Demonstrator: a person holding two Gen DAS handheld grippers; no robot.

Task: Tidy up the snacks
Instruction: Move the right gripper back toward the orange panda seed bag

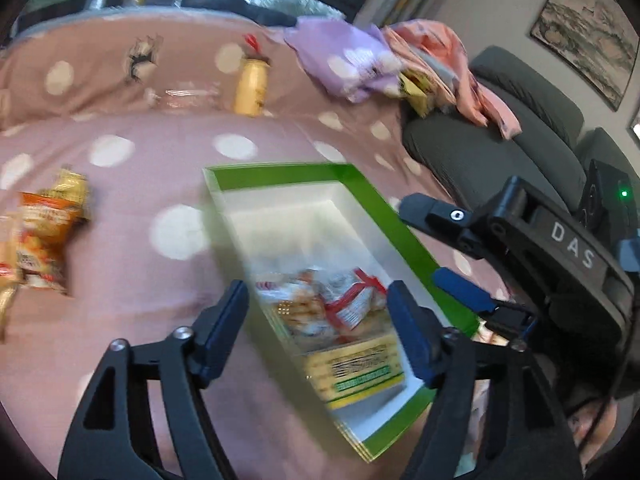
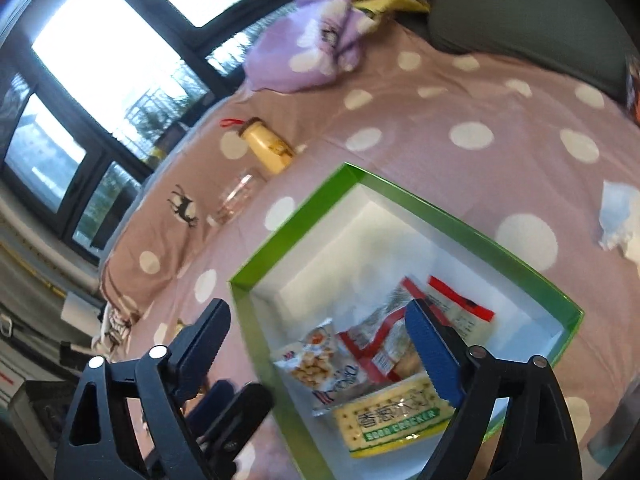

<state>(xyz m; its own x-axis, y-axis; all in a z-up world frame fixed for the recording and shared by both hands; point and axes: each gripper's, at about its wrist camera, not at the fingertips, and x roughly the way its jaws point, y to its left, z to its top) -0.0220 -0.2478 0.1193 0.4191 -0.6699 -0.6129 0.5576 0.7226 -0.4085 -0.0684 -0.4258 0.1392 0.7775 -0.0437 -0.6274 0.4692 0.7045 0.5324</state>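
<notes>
Pink cloth with white dots covers the bed (image 2: pixel 460 92), which carries everything here. Along its far edge lie a crumpled purple cloth (image 2: pixel 304 56), a pale yellow bottle (image 2: pixel 268 148) on its side and a clear glass jar (image 2: pixel 236 200) just beside the bottle. Toward the near edge sits the green box (image 2: pixel 296 220) with a white inside, and the snacks are gathered at its near end: a yellow cracker packet (image 2: pixel 394 420), a clear bag of small puffs (image 2: pixel 316 360) touching it, and red-and-white packets (image 2: pixel 384 344) behind those. An orange snack bag (image 1: pixel 44 236) lies on the bed well apart from the box, toward the left edge. The left tongs (image 1: pixel 320 320) stand wide above the box's near end, with nothing between their pads. The right tongs (image 2: pixel 320 352) are also spread wide over the box's near end, gripping nothing.
</notes>
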